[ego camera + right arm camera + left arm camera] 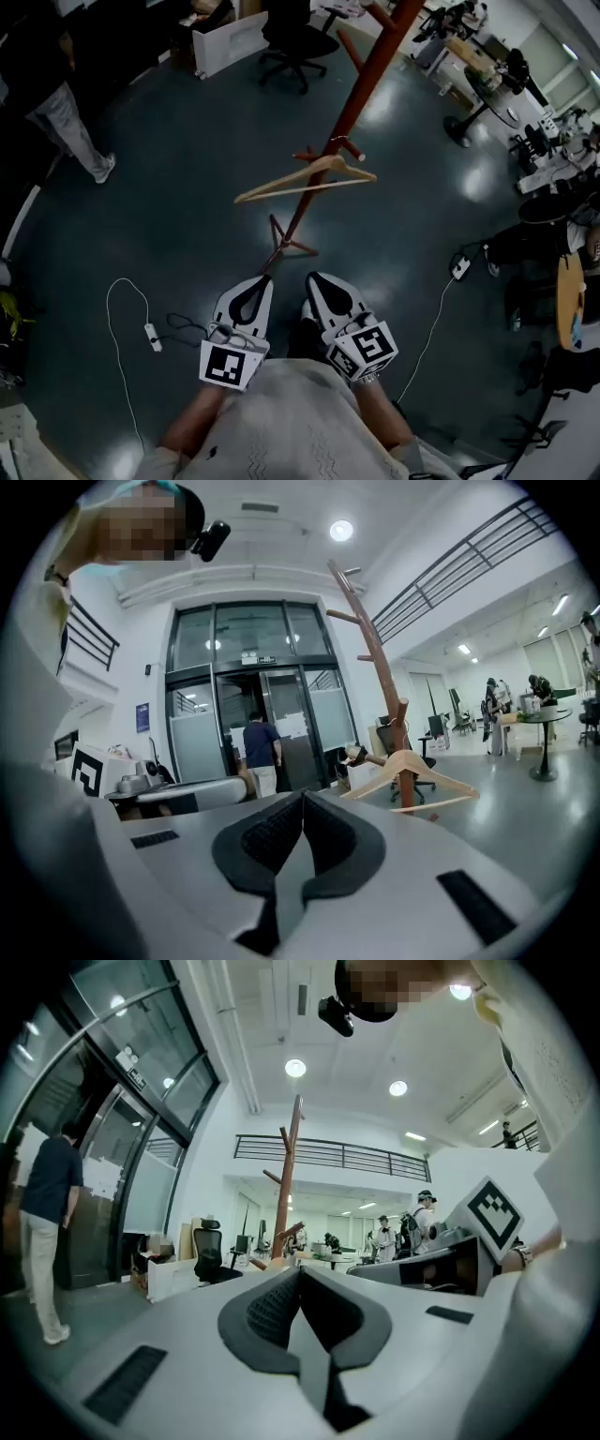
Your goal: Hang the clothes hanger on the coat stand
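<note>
Right gripper [316,281] is clamped fully shut with nothing in it. Its own view shows the two pads [281,832] pressed together and no gap. Left gripper [262,282] is the same deal, jaws closed on air [300,1279]. Both are tucked in close to the person's body, side by side, tips pointing forward.

Straight ahead of the tips and well apart from them is the foot of the stand [361,84]. Further out and up its pole is the hanger [309,180], so it's nowhere near either claw.

The relation that matters: the hanger looks like it's already on the stand, with its hook over a low peg [330,150]. Its long bar runs crosswise to the way the grippers point, left end dipping a bit lower. From the right gripper's view the hanger [408,775] is ahead and off to the right, hanging free of the floor. Neither claw is clearly nearer. It sits about between their lines, with the hook end maybe a touch toward the right one.

My read is the job's basically done, and any next reach would be forward and up.
</note>
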{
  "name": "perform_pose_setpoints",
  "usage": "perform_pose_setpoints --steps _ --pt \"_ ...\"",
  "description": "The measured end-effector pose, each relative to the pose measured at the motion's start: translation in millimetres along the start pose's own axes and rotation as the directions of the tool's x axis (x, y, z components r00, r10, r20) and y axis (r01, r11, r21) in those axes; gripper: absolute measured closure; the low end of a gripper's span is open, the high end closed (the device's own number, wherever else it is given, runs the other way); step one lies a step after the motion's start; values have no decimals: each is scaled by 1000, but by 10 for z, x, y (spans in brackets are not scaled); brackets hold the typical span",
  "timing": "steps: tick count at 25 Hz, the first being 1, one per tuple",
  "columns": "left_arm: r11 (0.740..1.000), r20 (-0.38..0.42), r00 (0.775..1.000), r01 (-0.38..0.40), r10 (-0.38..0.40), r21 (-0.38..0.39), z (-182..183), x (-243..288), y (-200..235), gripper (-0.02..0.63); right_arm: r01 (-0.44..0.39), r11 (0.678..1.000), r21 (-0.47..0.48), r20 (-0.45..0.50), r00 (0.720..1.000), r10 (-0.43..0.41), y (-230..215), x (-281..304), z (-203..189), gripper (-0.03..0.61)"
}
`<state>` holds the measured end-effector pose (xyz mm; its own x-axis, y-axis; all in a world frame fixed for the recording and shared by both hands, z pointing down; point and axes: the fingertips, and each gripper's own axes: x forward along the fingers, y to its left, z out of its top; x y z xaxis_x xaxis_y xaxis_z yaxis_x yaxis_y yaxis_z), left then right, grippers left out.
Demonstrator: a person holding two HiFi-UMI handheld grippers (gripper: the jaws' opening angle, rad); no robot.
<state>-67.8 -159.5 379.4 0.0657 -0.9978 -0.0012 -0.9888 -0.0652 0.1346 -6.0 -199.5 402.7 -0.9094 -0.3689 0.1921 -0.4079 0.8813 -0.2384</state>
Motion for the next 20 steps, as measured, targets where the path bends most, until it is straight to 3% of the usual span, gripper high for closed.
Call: perform_pose_setpoints --steps 7,14,20 --pt "999 -10 999 45 -45 5 33 -227 -151 601 -48 998 -28 11 999 49 411 -122 -45 560" --pt "999 -25 999 35 -34 14 -71 -191 -321 601 65 991 -118 -18 998 -68 261 -296 -130 560" --pt "999 -42 999 32 -31 16 -143 -120 -635 601 52 988 -145 24 998 -49 227 -426 -101 560"
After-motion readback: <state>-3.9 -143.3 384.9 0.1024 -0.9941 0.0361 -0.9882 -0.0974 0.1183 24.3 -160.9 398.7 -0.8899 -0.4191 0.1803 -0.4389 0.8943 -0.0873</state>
